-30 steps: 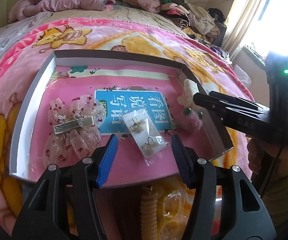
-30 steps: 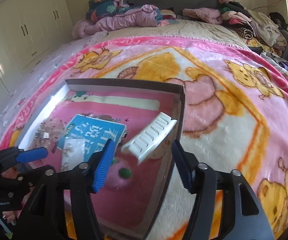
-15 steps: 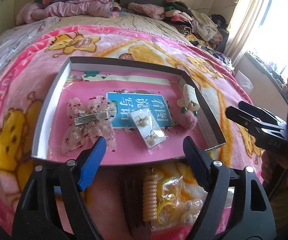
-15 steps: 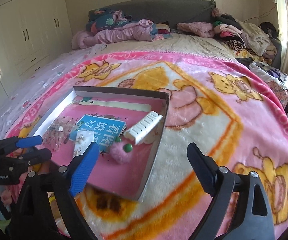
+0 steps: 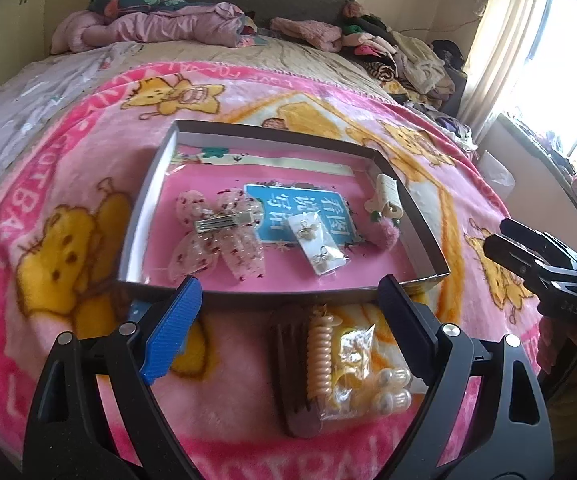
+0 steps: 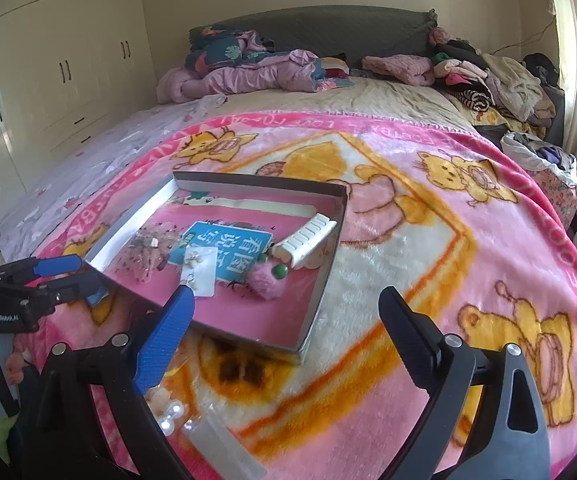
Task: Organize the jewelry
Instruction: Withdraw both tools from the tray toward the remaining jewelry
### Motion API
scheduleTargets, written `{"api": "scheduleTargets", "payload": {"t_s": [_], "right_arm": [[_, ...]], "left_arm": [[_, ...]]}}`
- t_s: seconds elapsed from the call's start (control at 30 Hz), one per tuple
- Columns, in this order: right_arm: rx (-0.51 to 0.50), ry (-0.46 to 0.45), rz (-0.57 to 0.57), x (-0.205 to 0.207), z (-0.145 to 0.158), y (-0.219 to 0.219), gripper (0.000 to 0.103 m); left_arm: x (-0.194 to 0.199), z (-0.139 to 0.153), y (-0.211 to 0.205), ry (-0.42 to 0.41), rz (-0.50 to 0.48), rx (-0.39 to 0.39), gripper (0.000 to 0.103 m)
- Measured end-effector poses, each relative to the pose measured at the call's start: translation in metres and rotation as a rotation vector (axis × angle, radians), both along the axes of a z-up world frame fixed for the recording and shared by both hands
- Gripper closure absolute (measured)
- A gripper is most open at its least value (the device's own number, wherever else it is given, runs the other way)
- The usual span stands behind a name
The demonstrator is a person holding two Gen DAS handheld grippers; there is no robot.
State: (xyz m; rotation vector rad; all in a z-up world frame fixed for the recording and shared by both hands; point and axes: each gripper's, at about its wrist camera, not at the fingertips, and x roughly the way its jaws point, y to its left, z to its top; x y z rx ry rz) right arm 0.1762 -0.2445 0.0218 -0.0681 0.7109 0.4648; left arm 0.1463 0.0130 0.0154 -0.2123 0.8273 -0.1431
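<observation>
A shallow grey box (image 5: pixel 150 196) with a pink floor lies on the blanket; it also shows in the right wrist view (image 6: pixel 326 240). In it are a sheer bow clip (image 5: pixel 220 236), an earring card (image 5: pixel 318 246), a white claw clip (image 5: pixel 386 196) and a pink pompom tie (image 5: pixel 384 232). In front of the box lie a dark comb (image 5: pixel 292 376), a peach spiral hair tie (image 5: pixel 320 356) and a bag with pearl pieces (image 5: pixel 372 380). My left gripper (image 5: pixel 288 320) is open and empty above these. My right gripper (image 6: pixel 284 332) is open and empty near the box's front right corner.
The box sits on a pink and yellow cartoon blanket (image 6: pixel 428 240) on a bed. Piles of clothes (image 6: pixel 488 76) lie at the headboard. White wardrobes (image 6: pixel 48 60) stand at the left and a bright window (image 5: pixel 560 52) at the right.
Both grippers have pulled back from the box and opened wide. The white claw clip, held above the box by the right gripper a second ago, now lies in the box.
</observation>
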Motion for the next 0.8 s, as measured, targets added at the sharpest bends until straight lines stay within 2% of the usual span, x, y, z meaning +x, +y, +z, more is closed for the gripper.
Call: {"api": "scheduleTargets", "payload": {"t_s": [0.37, 0.8], "right_arm": [[-0.005, -0.004, 0.064, -0.029, -0.001, 0.009, 0.012], [-0.02, -0.002, 0.127, -0.054, -0.011, 0.02, 0.012]], "left_arm": [[-0.024, 0.002, 0.024, -0.003, 0.059, -0.004, 0.022], [-0.044, -0.005, 0.022, 0.012, 0.065, 0.034, 0.022]]}}
